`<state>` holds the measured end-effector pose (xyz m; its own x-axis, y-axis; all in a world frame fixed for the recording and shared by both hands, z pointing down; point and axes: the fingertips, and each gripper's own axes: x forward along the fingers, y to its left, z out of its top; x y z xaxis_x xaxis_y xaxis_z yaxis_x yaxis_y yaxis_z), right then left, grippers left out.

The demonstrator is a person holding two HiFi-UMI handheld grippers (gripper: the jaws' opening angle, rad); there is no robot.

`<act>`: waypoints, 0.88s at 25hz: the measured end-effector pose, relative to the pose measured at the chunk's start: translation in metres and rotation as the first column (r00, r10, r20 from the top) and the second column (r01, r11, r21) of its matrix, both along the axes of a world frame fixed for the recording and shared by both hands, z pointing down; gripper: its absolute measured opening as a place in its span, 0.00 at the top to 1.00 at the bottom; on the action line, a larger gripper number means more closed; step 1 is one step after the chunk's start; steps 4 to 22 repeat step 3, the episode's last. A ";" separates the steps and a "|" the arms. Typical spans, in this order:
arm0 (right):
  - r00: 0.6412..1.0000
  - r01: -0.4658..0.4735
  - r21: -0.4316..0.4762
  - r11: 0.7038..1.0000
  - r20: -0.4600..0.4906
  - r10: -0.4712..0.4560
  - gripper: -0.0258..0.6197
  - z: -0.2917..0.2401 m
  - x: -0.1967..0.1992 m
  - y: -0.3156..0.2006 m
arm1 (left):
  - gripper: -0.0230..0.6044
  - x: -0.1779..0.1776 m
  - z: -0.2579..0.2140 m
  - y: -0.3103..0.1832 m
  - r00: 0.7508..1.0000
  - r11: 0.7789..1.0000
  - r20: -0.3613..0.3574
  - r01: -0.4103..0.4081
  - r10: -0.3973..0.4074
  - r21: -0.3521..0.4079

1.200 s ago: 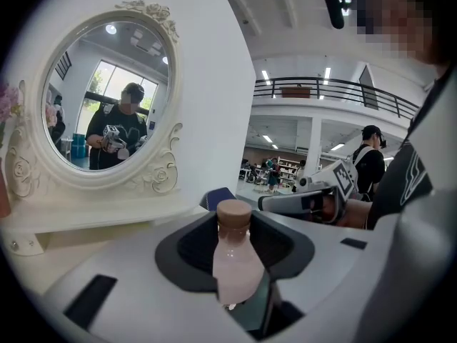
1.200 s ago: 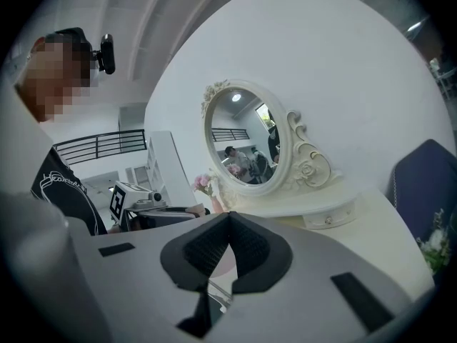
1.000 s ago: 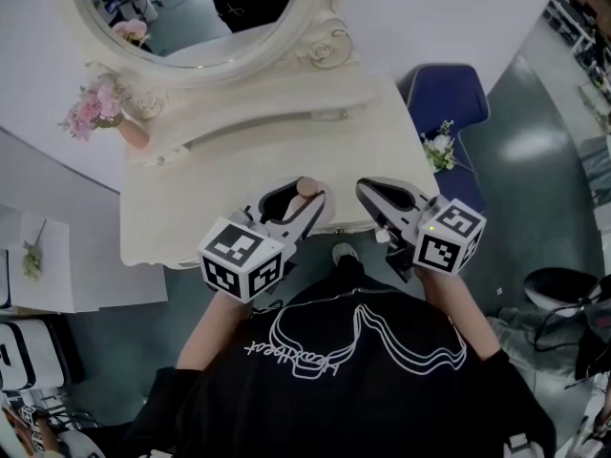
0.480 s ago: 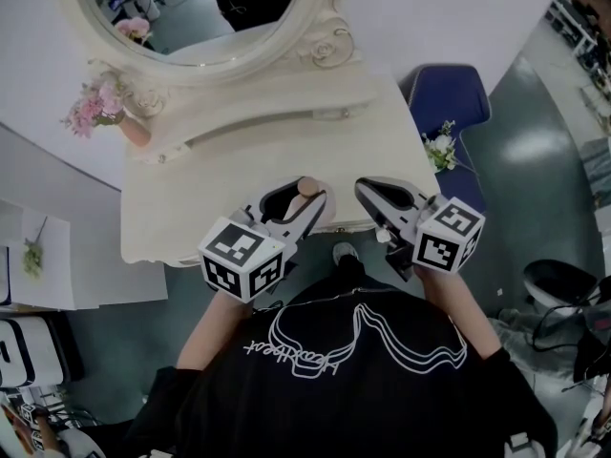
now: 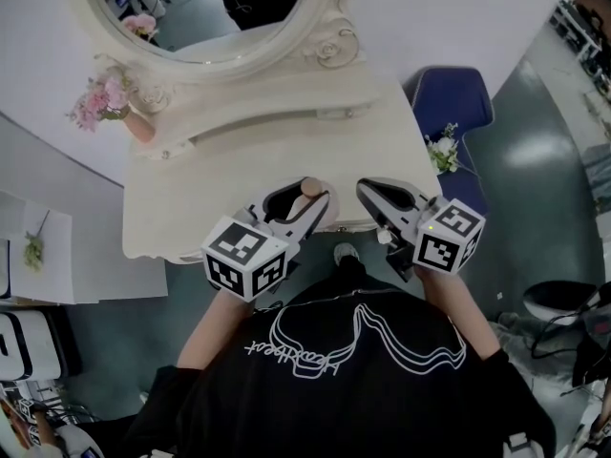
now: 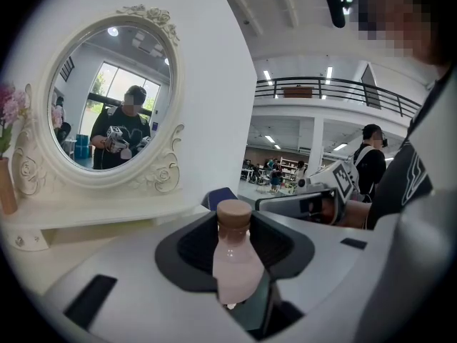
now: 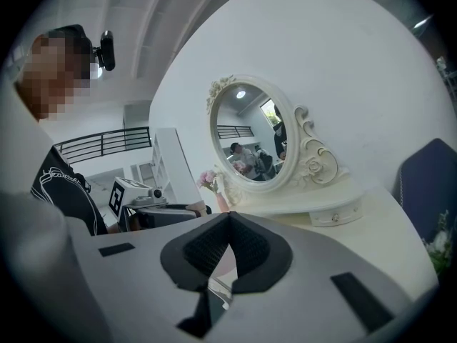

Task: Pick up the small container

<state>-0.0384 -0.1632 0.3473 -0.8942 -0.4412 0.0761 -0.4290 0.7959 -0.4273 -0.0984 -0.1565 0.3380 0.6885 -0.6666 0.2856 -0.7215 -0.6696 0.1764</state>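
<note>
The small container is a pale pink bottle (image 6: pixel 234 266) with a tan cap (image 5: pixel 311 187). It stands upright between the dark pads of my left gripper (image 6: pixel 234 245), which is shut on its body. In the head view my left gripper (image 5: pixel 304 198) holds it over the front edge of the white dressing table (image 5: pixel 191 208). My right gripper (image 5: pixel 368 191) hovers just to the right, at the same edge. Its tips meet with nothing between them in the right gripper view (image 7: pixel 228 224).
An oval mirror (image 5: pixel 200 8) in an ornate white frame stands at the back of the table. A vase of pink flowers (image 5: pixel 105 98) sits at the back left. A blue chair (image 5: pixel 449 98) with white flowers (image 5: pixel 439 149) stands to the right. A small drawer (image 5: pixel 325 114) sits under the mirror.
The head view has drifted a little. Both grippers keep their places, and the bottle stays in the left jaws.
</note>
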 end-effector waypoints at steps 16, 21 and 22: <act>1.000 0.003 0.000 1.000 0.000 -0.003 0.95 -0.001 -0.002 0.005 | 0.74 -0.001 0.001 0.004 1.000 1.000 0.002 0.003 -0.003 -0.003; 1.000 0.003 0.000 1.000 0.000 -0.003 0.95 -0.001 -0.002 0.005 | 0.74 -0.001 0.001 0.004 1.000 1.000 0.002 0.003 -0.003 -0.003; 1.000 0.003 0.000 1.000 0.000 -0.003 0.95 -0.001 -0.002 0.005 | 0.74 -0.001 0.001 0.004 1.000 1.000 0.002 0.003 -0.003 -0.003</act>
